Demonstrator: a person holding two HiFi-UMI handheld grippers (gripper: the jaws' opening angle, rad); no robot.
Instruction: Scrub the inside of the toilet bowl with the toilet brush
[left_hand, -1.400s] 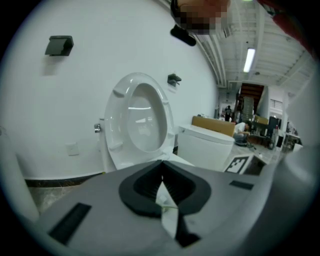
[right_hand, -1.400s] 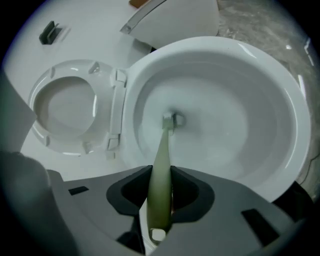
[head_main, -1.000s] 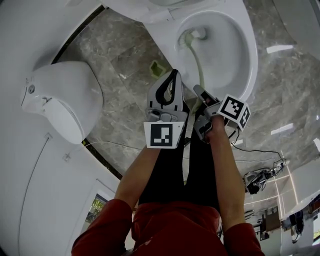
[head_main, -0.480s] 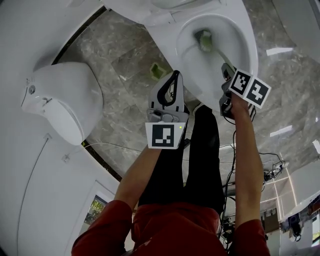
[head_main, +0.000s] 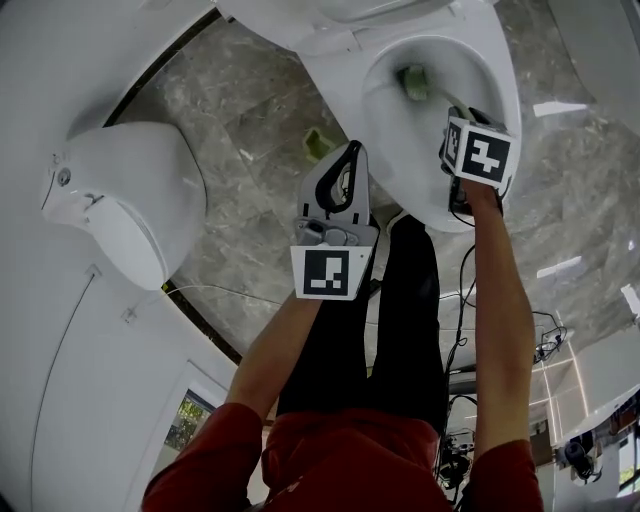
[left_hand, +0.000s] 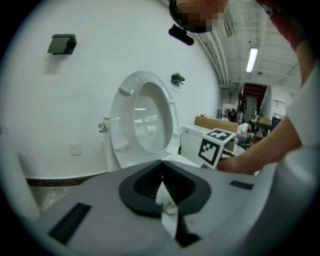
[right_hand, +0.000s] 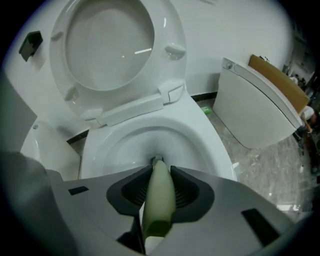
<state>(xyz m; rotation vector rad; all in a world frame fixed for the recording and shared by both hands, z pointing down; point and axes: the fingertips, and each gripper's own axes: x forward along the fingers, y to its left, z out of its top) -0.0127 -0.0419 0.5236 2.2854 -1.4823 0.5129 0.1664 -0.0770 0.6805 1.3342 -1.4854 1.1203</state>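
Right now the right gripper (right_hand: 159, 176) is clamped on the pale green handle (right_hand: 160, 200) of the toilet brush. Its jaws stand partly apart because the thick handle fills the gap, and the dark pads press on both sides. The handle runs out along the line of the jaws and down into the toilet bowl (right_hand: 205, 150). In the head view the green brush head (head_main: 415, 82) lies inside the bowl against the far wall, below the rim, so scrubbing looks to be under way. The seat and lid (right_hand: 107, 50) are tipped up out of the way.

The left gripper (head_main: 349, 152) hangs over the stone floor (head_main: 240, 120), just beside the bowl and well apart from the brush. Its own view shows the jaw tips shut together with nothing between them. A small green thing (head_main: 318, 143) on the floor near its tip may be the brush's stand, though it is too small to be sure.

The brush is probably light, with a stiff plastic handle, a thinner shaft that may bend a little under a hard push, and soft bristles that give against the porcelain. The handle is smooth and rounded, so it could roll or slip between the pads when the head drags sideways on the wet, slick wall. The best hold seems to be the one it has: on the fat upper part of the handle, lying along the jaws. That keeps the gripper clear of the bowl and lets the push go straight down the shaft.
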